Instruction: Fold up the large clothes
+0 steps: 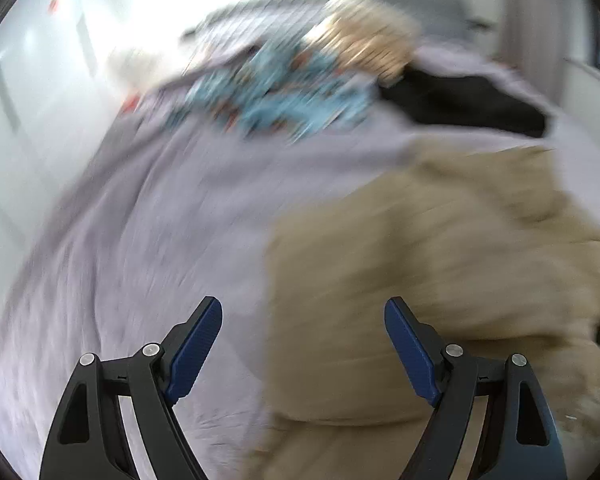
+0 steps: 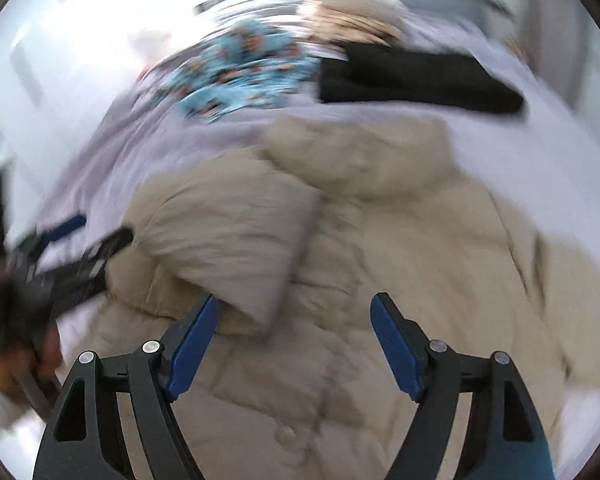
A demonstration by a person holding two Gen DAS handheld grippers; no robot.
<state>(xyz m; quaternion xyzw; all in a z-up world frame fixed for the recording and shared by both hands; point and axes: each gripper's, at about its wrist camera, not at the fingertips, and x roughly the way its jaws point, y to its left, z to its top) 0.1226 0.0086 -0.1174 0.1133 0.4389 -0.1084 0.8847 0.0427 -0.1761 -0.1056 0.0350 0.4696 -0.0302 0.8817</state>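
A beige puffer jacket (image 2: 380,248) with a hood (image 2: 360,152) lies spread on a lilac bed sheet (image 2: 204,136); one sleeve (image 2: 228,240) is folded across its front. My right gripper (image 2: 294,312) is open above the jacket's middle, holding nothing. My left gripper (image 1: 302,316) is open over the jacket's left edge (image 1: 420,280), half over the sheet (image 1: 140,260). The left gripper also shows blurred at the left of the right wrist view (image 2: 72,256). Both views are motion-blurred.
At the far side of the bed lie a light-blue patterned garment (image 1: 276,96), a black garment (image 1: 464,100) and a tan fluffy item (image 1: 368,40). They also show in the right wrist view: blue (image 2: 240,68), black (image 2: 412,76). A white wall (image 1: 40,80) is left.
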